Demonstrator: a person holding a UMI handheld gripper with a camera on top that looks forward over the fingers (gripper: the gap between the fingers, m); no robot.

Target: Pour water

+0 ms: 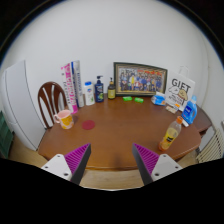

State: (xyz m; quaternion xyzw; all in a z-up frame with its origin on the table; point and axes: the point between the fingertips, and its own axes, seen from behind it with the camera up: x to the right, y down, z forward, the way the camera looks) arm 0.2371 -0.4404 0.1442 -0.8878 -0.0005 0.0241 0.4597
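We look along the gripper (pixel 111 160) at a brown wooden table (pixel 120 128). Its 2 fingers stand spread wide, purple pads (pixel 78 157) facing inward, with nothing between them. Beyond the fingers, on the far left of the table, sits a cup (pixel 66 119) holding something yellow, and a small pink coaster (pixel 88 125) lies just beside it. A wooden chair (pixel 51 100) stands behind the cup. Along the wall we see tall pink-striped boxes (pixel 71 86), a white bottle (pixel 88 93), a dark pump bottle (pixel 99 90) and a framed picture (pixel 139 78). An orange bottle (pixel 172 134) stands ahead of the right finger, near a blue pack (pixel 189 111).
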